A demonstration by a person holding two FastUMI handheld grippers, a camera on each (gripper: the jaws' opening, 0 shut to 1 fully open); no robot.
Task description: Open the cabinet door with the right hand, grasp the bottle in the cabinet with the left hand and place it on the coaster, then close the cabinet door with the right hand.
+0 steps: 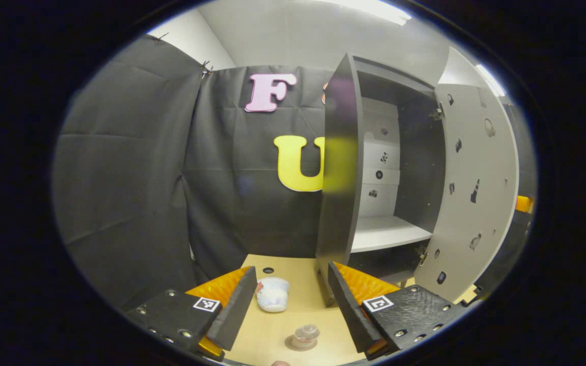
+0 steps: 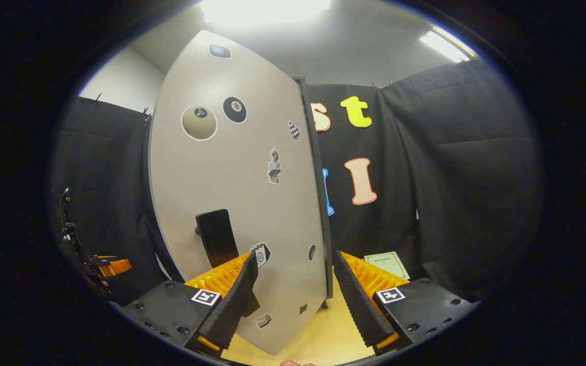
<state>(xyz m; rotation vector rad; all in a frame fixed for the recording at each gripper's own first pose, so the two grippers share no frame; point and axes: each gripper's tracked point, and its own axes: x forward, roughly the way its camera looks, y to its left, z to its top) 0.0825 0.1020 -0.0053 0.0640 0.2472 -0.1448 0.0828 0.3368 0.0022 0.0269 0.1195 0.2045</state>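
Left gripper (image 1: 291, 310) stands spread and empty above the table (image 1: 318, 300), where the bottle (image 1: 306, 334) rests on the coaster (image 1: 293, 344) below its fingers. Right gripper (image 2: 293, 300) is likewise parted, holding nothing, its fingers straddling the free edge of the open cabinet door (image 2: 237, 203). Placement appears complete; closing the door remains, requiring the right gripper to push it shut.

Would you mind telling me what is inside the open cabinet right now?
Inside the cabinet, a bare pale shelf and a pale back wall show, with no bottle visible. Below the shelf it is dark, and the side panel covers part of the interior.
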